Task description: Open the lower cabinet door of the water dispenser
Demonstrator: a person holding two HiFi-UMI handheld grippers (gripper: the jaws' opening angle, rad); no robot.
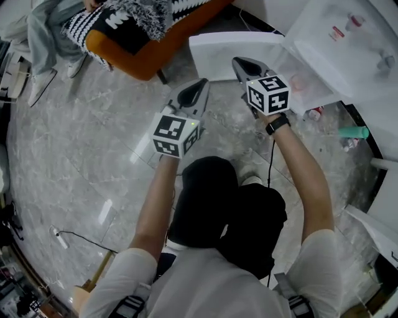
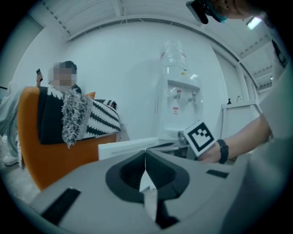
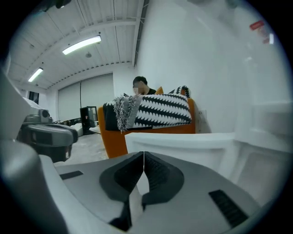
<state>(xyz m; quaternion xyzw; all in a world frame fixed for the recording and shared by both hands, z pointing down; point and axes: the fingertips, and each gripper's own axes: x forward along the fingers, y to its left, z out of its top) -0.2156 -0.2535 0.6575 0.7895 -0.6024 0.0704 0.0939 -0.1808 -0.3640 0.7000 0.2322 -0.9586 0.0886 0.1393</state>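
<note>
The white water dispenser (image 1: 339, 46) stands at the upper right of the head view. Its lower cabinet door (image 1: 233, 53) is swung out to the left and stands open. My right gripper (image 1: 238, 63) is shut with nothing between its jaws, its tip just in front of the door's lower edge. In the right gripper view the door (image 3: 183, 141) fills the space just beyond the shut jaws of the right gripper (image 3: 143, 155). My left gripper (image 1: 198, 88) is shut and empty, left of the door and apart from it. The left gripper view shows the dispenser (image 2: 181, 96) and the door (image 2: 128, 147) behind the left gripper (image 2: 145, 153).
An orange sofa (image 1: 146, 53) with a black-and-white blanket (image 1: 127, 18) stands at the upper left, with a person sitting on it. A teal bottle (image 1: 354, 131) and a small red-capped bottle (image 1: 314, 113) lie by the dispenser's base. A cable (image 1: 81, 236) runs over the marble floor.
</note>
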